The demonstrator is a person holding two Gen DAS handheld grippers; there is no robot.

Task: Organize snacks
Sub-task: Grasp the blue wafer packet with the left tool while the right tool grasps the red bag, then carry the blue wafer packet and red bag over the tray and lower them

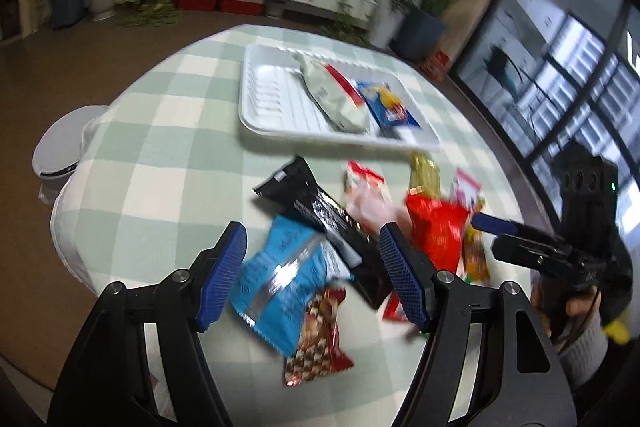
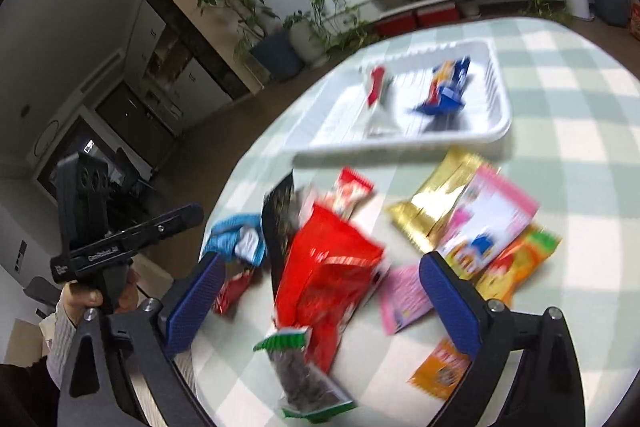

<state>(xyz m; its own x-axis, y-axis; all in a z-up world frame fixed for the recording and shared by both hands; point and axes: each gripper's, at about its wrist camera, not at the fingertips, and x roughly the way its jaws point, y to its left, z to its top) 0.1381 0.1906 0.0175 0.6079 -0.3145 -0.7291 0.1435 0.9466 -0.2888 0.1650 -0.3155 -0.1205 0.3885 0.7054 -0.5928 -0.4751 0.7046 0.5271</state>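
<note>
1. Two snacks already in the white tray (image 1: 264, 95): a pale grey bag with a red stripe (image 1: 336, 95) and a blue packet (image 1: 390, 105), side by side.
2. Many more still out on the checked tablecloth (image 1: 160, 147), in a heap in front of the tray: a light blue bag (image 1: 280, 275), a black bag (image 1: 324, 219), a red bag (image 2: 332, 267), a gold packet (image 2: 440, 203), a pink packet (image 2: 492, 223), an orange bag (image 2: 516, 267) and some small ones.
3. Looks like just a start, with most of the job left.
4. Left gripper (image 1: 312, 275) partly open above the light blue bag and the black bag, holding nothing.
5. Right gripper (image 2: 320, 307) wide open above the red bag, holding nothing.
6. Only in the left wrist view: a brown checked snack (image 1: 316, 339) just under the light blue bag, and the right gripper coming in from the side.
7. Only in the right wrist view: a green-edged bag of dark bits (image 2: 304, 375), a small orange packet (image 2: 440, 371), and the gold, pink and orange ones in full.
8. Both views blurry, so no reading the words on the bags.
</note>
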